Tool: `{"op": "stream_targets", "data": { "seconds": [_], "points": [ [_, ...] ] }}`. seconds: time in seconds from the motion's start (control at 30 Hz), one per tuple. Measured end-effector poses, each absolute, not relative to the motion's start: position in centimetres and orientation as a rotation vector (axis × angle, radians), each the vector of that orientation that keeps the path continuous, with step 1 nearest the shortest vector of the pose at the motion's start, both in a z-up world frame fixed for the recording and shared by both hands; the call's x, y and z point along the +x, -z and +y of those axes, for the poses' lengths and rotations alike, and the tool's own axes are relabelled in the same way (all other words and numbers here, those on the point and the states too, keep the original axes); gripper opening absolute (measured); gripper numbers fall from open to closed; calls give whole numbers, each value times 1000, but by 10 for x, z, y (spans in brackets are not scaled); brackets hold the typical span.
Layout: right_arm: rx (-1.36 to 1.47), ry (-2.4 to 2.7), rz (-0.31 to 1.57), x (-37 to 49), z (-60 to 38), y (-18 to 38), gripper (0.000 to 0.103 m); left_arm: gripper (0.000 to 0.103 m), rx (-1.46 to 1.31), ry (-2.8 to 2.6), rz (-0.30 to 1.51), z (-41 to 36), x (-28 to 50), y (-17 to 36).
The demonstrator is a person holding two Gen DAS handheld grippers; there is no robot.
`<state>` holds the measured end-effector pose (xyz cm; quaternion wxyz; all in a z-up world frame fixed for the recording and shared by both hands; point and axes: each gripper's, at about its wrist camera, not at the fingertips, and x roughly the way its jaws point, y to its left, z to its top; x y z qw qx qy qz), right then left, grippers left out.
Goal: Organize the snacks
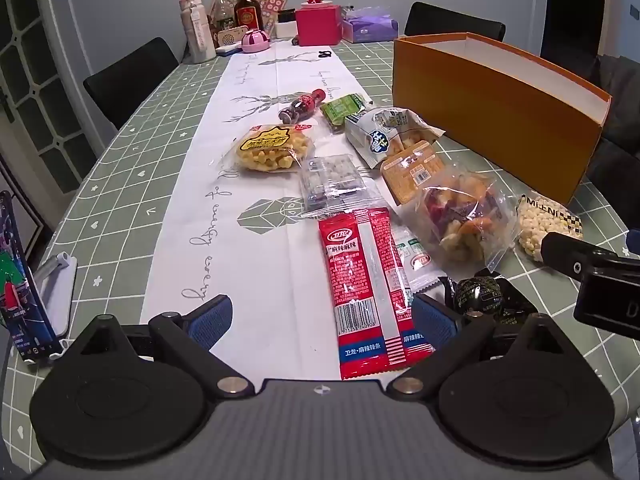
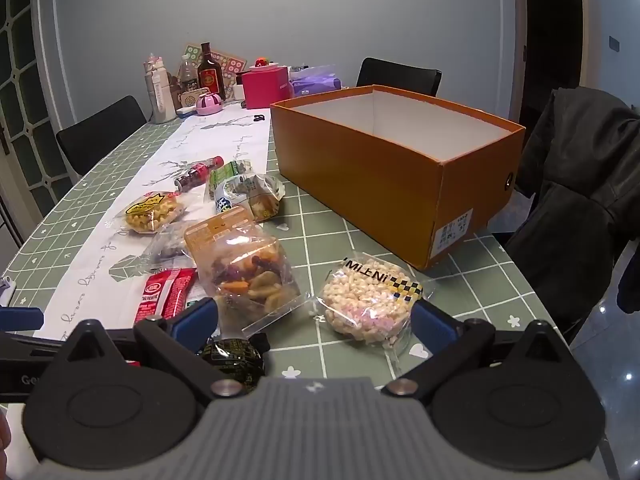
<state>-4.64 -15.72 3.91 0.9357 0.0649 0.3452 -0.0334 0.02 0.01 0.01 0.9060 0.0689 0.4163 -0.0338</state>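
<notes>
Red spicy-strip packet [image 1: 370, 292]: lies between the spread fingers of the left gripper [image 1: 322, 316], on the white runner [image 1: 256, 184]; long axis runs away from the camera — roughly along the fingers; flat, glossy, barcode end nearest
Left jaws: released, wide apart, grasping nothing
Right gripper [image 2: 314, 320]: jaws likewise spread and empty; puffed-rice bag [image 2: 368, 304] just ahead, toward its right finger
Nearer hand: left for the red packet, right for the rice bag
Orange box [image 2: 384, 184]: open-topped, beyond the snacks to the right; no snacks visible inside

Dark round snack [image 2: 232, 354] half hidden behind the right tongs [image 2: 314, 316]
</notes>
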Motion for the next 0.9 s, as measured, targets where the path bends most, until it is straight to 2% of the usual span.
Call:
{"op": "stream_targets", "data": {
  "seconds": [0.9],
  "points": [
    [130, 71, 708, -47, -157, -38, 100, 103, 144, 69, 854, -1, -2, 2]
  ]
}}
